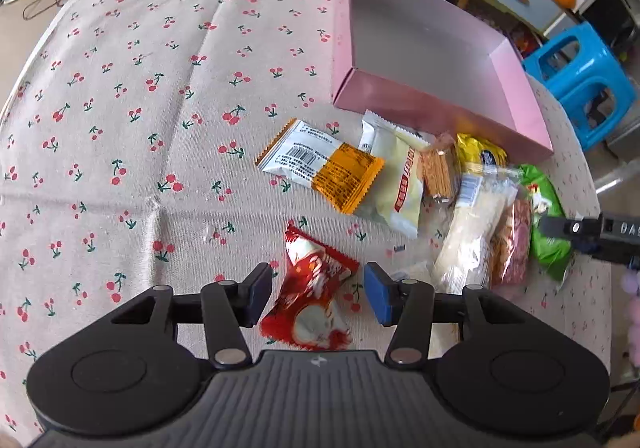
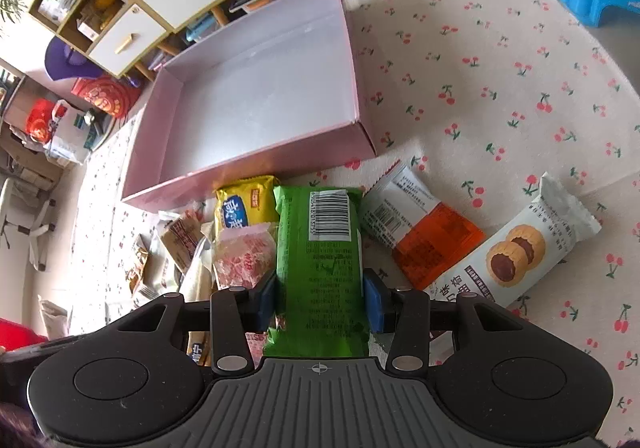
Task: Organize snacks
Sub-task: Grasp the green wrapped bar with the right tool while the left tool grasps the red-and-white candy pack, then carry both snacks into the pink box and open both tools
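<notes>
An empty pink box [image 1: 516,95] [image 2: 168,151] stands on the cherry-print tablecloth, with a heap of snack packets in front of it. My left gripper [image 1: 318,294] is open around a red-and-white packet [image 1: 316,288]; its pads stand apart from the wrapper. My right gripper [image 2: 320,298] is shut on a green packet [image 2: 322,248], which also shows in the left wrist view [image 1: 546,215] with the right gripper [image 1: 592,234] at it. An orange-and-white packet [image 1: 320,163] [image 2: 416,232] and a yellow packet [image 2: 246,203] lie nearby.
A white cookie packet [image 2: 516,244] lies right of the heap. More packets: cream one [image 1: 400,175], crackers [image 1: 438,167], pink one [image 2: 244,256]. A blue stool [image 1: 580,79] and cluttered shelves [image 2: 120,7] stand beyond the table's edge.
</notes>
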